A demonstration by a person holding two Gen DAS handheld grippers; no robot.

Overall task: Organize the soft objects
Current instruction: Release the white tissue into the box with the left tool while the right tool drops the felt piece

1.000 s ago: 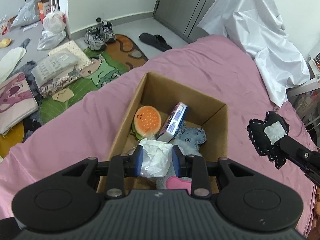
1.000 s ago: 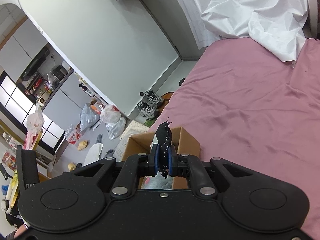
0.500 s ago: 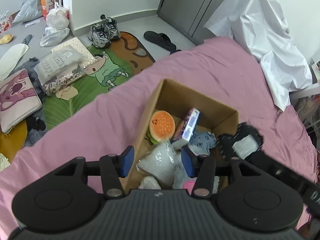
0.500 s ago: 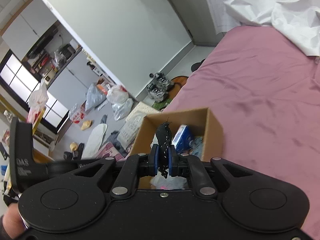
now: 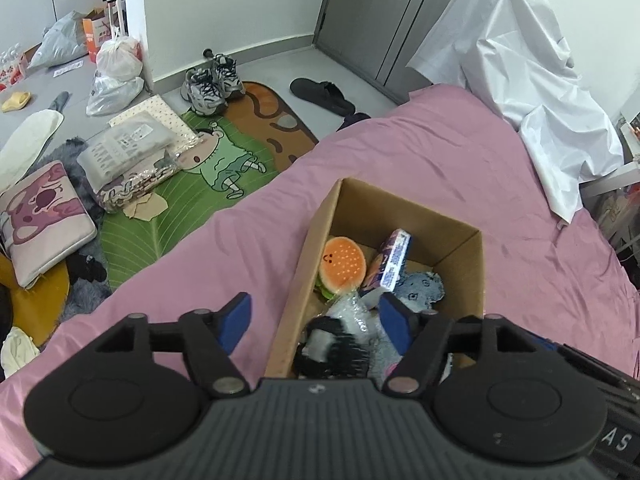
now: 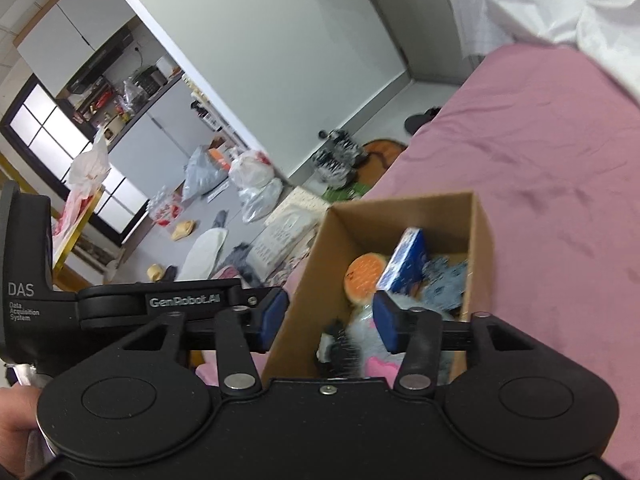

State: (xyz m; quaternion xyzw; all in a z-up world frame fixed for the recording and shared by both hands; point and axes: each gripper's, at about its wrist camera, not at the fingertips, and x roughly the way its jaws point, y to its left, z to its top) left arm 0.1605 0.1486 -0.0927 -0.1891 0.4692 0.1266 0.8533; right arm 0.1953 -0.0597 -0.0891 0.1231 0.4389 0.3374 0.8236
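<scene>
A cardboard box (image 5: 460, 240) (image 6: 478, 232) stands on the pink bed. It holds an orange burger plush (image 5: 344, 262) (image 6: 364, 272), a blue-and-white packet (image 5: 394, 260) (image 6: 404, 264), a grey-blue plush (image 5: 420, 290) (image 6: 446, 284), a clear plastic bag (image 5: 352, 312) and a black fuzzy piece with a white patch (image 5: 332, 346) (image 6: 340, 348) at the near end. My left gripper (image 5: 316, 320) hovers over the box's near left wall, jaws opening, nothing pressed between them. My right gripper (image 6: 330, 318) hangs above the same end, jaws opening, the black piece loose below them.
A white sheet (image 5: 528, 80) lies crumpled at the bed's far right. On the floor to the left lie a green cartoon mat (image 5: 192, 184), sneakers (image 5: 210, 82), a black slipper (image 5: 322, 94), plastic bags (image 5: 116, 68) and a pink cushion (image 5: 44, 216).
My left gripper let go of the clear plastic bag, which now lies in the box, and its jaws widened. My right gripper swung over the box and released the black piece into it.
</scene>
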